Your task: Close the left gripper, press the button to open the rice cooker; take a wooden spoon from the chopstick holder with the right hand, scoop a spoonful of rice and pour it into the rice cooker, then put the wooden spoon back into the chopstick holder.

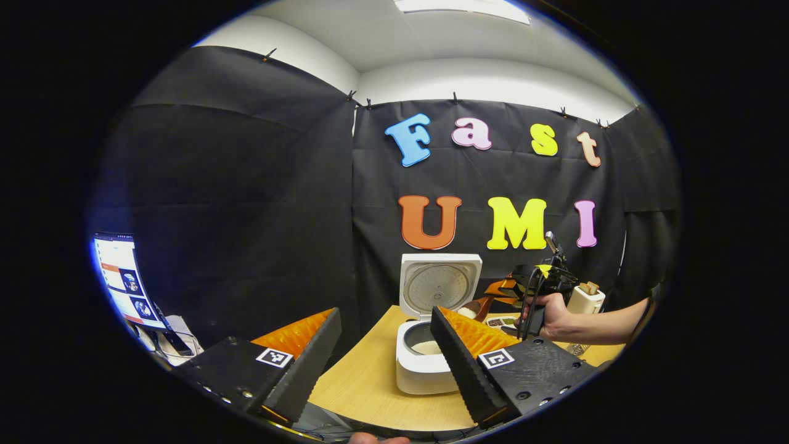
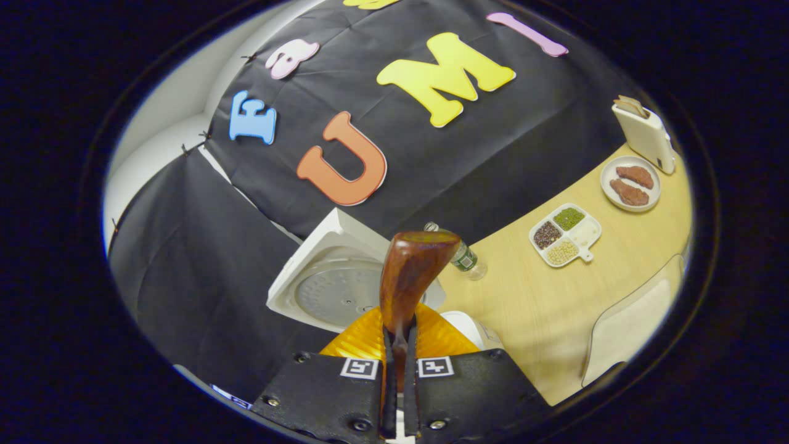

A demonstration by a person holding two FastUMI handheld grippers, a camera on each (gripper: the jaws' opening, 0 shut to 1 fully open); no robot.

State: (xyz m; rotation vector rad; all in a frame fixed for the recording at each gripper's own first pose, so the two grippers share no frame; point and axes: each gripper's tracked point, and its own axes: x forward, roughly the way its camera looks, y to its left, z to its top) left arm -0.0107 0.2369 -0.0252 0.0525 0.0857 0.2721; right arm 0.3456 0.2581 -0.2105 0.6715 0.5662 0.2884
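One rice cooker (image 1: 425, 345), one wooden spoon (image 2: 407, 271), one bottle (image 2: 463, 256), one divided dish (image 2: 564, 234), one plate (image 2: 630, 183).

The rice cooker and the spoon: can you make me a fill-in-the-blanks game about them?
1. The lid of the rice cooker stands ____.
2. The right gripper is shut on the wooden ____.
3. The left gripper has its fingers ____.
4. The divided dish on the table has ____ compartments.

Missing words: open; spoon; open; four
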